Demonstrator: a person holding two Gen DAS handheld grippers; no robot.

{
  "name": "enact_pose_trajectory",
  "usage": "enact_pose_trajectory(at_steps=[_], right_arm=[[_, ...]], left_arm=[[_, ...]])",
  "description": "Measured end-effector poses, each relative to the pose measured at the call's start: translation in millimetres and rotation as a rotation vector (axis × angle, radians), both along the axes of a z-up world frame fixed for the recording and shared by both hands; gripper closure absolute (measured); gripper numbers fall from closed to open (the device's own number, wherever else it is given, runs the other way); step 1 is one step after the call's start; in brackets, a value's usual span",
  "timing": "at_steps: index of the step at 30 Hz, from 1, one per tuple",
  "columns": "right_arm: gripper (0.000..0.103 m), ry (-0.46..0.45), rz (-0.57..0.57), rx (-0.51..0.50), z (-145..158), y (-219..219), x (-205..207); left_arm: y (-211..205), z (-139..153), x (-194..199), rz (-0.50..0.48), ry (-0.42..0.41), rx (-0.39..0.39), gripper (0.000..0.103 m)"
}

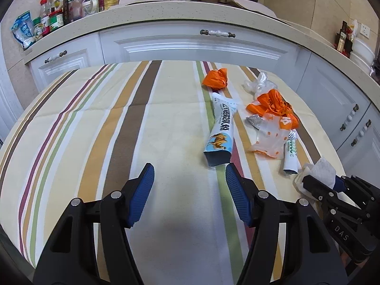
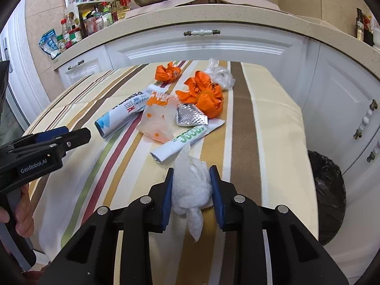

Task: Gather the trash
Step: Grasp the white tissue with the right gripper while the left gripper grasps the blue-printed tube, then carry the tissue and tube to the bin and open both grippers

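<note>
Striped tablecloth (image 2: 261, 123), kitchen cabinets behind. Your right gripper (image 2: 191, 185) is clamped on the white tissue wad (image 2: 192, 187); your left gripper (image 1: 188, 182) gapes empty near the blue wrapper (image 1: 219, 140). Pick step done; next, carry the wad right to the black-lined bin (image 2: 329, 187).

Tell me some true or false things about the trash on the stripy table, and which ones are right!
1. The right gripper squeezes a crumpled white tissue. True.
2. The left gripper holds the camel carton. False: its jaws are open with nothing between them; the carton lies just ahead.
3. A bin with a black bag stands beside the table. True.
4. The silver foil wrapper lies alone, far from everything. False: it sits in the pile, against the orange bag.
</note>
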State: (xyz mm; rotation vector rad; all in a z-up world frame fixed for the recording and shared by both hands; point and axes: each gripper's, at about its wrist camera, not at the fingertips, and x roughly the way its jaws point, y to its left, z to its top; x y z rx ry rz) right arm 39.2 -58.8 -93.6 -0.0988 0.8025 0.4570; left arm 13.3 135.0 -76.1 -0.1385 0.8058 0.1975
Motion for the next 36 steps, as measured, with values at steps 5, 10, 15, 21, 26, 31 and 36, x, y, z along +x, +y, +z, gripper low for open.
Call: enact_pose_trajectory(at_steps=[5,10,15,21,26,31,36], right_arm=[[0.073,-0.026,-0.031,0.008,6.8,-13.0,2.9],[0.073,-0.053,-0.069,0.017,14.8,-28.7,7.5],[0.073,-0.064,-0.104,0.028,19.2,-44.9,14.5],[0.073,-0.062,-0.129,0.038,18.6,-57.5,22.7],[0.073,-0.062,-0.136,0.044,18.3,-63.4,25.8],[0.073,-0.069,-0.145,0.051,18.4,-68.0,25.3],[0.073,-0.082,-0.16,0.057,20.4,-74.8,23.6]], left_arm=[[-10.4,0.2,6.1,-0.025,-0.002,0.009,0.042],[-16.2,-2.7,18.6,-0.035,0.0,0.019,0.042],[-18.6,-5.3,34.5,-0.032,-0.006,0.044,0.043],[-20.3,-13.8,47.2,-0.05,0.028,0.053,0.068],[-21.3,-14.3,47.9,-0.068,0.025,0.041,0.09],[-20.5,-14.4,44.0,-0.068,0.026,0.027,0.096],[-21.3,-6.7,33.0,-0.058,0.012,0.029,0.097]])
